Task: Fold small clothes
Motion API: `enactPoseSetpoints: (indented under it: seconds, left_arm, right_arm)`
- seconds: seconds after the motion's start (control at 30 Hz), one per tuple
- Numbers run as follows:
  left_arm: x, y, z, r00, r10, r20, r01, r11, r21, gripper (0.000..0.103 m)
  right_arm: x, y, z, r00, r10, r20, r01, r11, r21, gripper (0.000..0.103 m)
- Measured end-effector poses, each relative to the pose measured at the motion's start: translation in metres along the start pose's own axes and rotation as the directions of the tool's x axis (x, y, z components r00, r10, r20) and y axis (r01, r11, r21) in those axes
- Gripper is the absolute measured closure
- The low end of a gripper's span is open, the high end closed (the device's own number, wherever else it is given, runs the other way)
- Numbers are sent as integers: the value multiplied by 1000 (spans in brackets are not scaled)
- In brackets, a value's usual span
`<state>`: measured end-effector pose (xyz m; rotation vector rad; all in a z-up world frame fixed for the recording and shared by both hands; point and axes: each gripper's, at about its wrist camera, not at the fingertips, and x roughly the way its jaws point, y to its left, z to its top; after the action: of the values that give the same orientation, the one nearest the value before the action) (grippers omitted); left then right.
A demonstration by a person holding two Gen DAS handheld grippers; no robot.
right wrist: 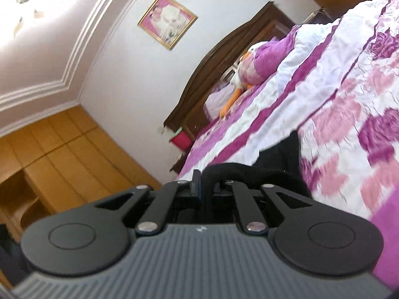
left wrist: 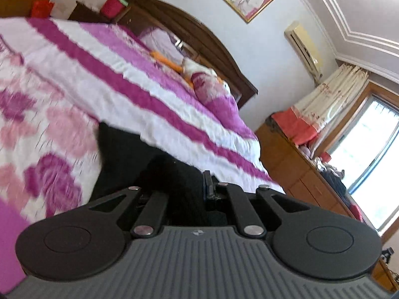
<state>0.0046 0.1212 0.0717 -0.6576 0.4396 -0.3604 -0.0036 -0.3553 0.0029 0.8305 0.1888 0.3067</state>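
A small black garment (left wrist: 129,154) hangs over the pink and white floral bedspread (left wrist: 49,114). My left gripper (left wrist: 184,186) is shut on one edge of the garment; the cloth bunches between the fingers and hides the left fingertip. In the right wrist view my right gripper (right wrist: 208,185) is shut on another edge of the black garment (right wrist: 276,157), whose rolled hem arches over the fingers. Both grippers hold the cloth lifted just above the bedspread (right wrist: 349,114).
A plush duck (left wrist: 199,74) lies by the dark wooden headboard (left wrist: 199,35) at the bed's far end. A wooden dresser (left wrist: 299,164) stands beside the bed near a window. Wooden wardrobes (right wrist: 62,154) and a red bin (right wrist: 180,139) are on the other side.
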Motion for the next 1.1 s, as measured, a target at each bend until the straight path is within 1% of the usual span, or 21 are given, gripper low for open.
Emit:
enactPoseSetpoints:
  seconds: [0.17, 0.23, 0.33, 0.43, 0.53, 0.67, 0.7, 0.77, 0.87, 0.97, 1.0, 1.03, 1.07, 1.1]
  left_arm:
    - [43, 3, 26, 998, 46, 47, -45, 999, -13, 97]
    - [64, 10, 33, 997, 59, 47, -58, 998, -25, 97]
    - [97, 25, 39, 994, 99, 42, -98, 995, -19, 97]
    - [132, 41, 40, 990, 142, 15, -142, 990, -8, 97]
    - [167, 61, 35, 980, 196, -36, -196, 981, 2, 97]
    - [202, 88, 22, 955, 283, -89, -280, 959, 49, 97]
    - [208, 94, 19, 950, 294, -105, -289, 956, 55, 97]
    - [215, 104, 13, 947, 298, -122, -292, 954, 66, 96]
    - [217, 104, 12, 946, 300, -122, -290, 952, 95, 96]
    - [214, 97, 17, 941, 306, -141, -292, 950, 115, 94]
    - [211, 94, 18, 941, 305, -148, -290, 950, 119, 92]
    - [208, 91, 19, 940, 306, -153, -289, 949, 126, 87]
    - [203, 87, 19, 939, 307, -156, -287, 948, 138, 83]
    - [197, 84, 20, 938, 310, -156, -288, 946, 150, 75]
  right_arm:
    - [47, -9, 20, 999, -33, 39, 33, 999, -5, 95]
    - [67, -14, 25, 998, -52, 44, 53, 998, -21, 95]
    - [95, -21, 28, 995, -87, 38, 90, 994, -59, 95]
    - [126, -32, 25, 990, -137, 11, 138, 986, -91, 95]
    - [151, -44, 17, 980, -199, -22, 194, 971, -138, 95]
    - [176, -61, 3, 955, -289, -57, 273, 941, -198, 94]
    - [180, -64, -1, 948, -309, -68, 289, 934, -210, 94]
    - [187, -73, -6, 935, -341, -102, 313, 924, -217, 94]
    - [187, -79, -6, 932, -339, -127, 311, 930, -198, 94]
    - [185, -73, -4, 926, -348, -148, 312, 924, -222, 92]
    - [184, -71, -2, 924, -350, -154, 312, 922, -228, 91]
    - [182, -68, -1, 922, -352, -161, 312, 922, -231, 87]
    - [177, -64, 1, 921, -352, -167, 310, 922, -232, 78]
    - [175, -62, 4, 921, -351, -170, 308, 922, -233, 73]
